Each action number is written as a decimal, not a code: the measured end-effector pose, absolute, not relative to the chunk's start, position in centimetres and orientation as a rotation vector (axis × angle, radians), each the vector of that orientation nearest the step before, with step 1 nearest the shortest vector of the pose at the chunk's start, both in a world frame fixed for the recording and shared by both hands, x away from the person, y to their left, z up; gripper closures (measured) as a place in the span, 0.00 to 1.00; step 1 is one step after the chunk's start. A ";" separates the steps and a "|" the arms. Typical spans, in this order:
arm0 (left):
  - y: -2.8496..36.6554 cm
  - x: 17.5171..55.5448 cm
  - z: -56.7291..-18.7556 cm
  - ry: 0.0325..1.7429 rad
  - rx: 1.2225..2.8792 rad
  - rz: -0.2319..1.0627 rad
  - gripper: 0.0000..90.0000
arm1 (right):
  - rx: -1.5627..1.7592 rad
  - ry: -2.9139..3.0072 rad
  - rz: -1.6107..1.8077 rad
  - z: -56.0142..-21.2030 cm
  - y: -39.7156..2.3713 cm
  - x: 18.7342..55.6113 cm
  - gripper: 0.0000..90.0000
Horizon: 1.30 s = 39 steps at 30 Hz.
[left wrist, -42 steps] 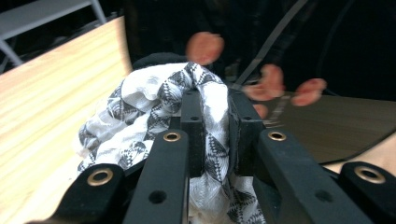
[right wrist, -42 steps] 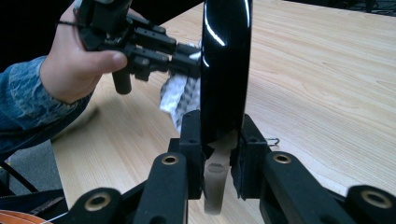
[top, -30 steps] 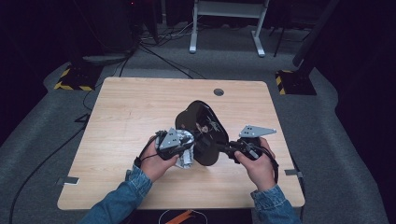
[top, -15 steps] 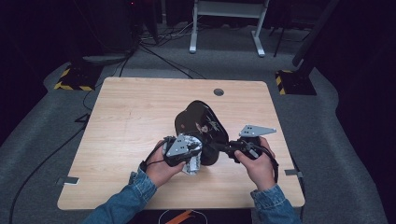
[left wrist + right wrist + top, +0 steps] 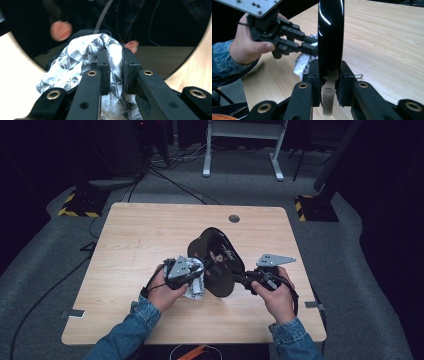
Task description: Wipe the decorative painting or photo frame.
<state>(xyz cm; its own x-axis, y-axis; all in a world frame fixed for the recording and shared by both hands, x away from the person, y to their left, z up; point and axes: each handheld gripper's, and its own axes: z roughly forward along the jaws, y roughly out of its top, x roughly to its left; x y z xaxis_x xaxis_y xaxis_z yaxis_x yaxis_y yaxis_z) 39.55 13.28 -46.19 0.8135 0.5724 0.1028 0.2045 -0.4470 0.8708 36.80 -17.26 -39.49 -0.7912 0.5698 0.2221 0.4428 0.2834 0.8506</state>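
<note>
A glossy black round plate [image 5: 216,262] is held on edge above the pale wooden table [image 5: 135,240], its rim clamped by the right gripper [image 5: 329,75]. A crumpled white-and-grey patterned cloth [image 5: 82,57] is pinched in the left gripper [image 5: 113,62] and pressed against the plate's smooth face.

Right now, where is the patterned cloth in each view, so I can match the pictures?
High view: the cloth is low centre, under the left gripper, beside the black plate.
Left gripper view: centre, pinched between the jaws, against the plate.
Right gripper view: left of centre, behind the plate's edge.
Shared landmark: the plate.
</note>
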 end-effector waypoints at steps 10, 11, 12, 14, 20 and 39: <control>15.3 41.0 -46.8 0.654 2.003 0.500 0.88 | 0.953 2.420 1.541 -39.5 -17.2 36.8 0.85; 15.4 41.1 -46.8 0.661 2.001 0.503 0.88 | 0.956 2.418 1.542 -39.5 -17.2 36.7 0.85; 15.5 41.2 -46.8 0.668 1.997 0.503 0.88 | 0.955 2.417 1.543 -39.5 -17.2 36.7 0.85; 15.6 41.3 -46.8 0.673 1.997 0.500 0.88 | 0.956 2.415 1.542 -39.5 -17.1 36.7 0.85; 14.7 40.7 -47.2 0.652 2.026 0.482 0.88 | 0.964 2.416 1.550 -39.6 -17.2 36.7 0.85; 10.3 37.7 -47.6 0.458 2.102 0.372 0.88 | 0.978 2.405 1.539 -39.5 -17.4 36.9 0.86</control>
<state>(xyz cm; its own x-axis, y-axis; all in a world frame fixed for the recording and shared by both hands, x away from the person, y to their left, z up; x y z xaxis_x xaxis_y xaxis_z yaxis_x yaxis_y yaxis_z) 37.70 10.28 -47.64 0.8850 0.4573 0.0869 0.1786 -0.5060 0.8439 36.94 -17.37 -39.48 -0.7831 0.5772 0.2314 0.4519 0.2727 0.8493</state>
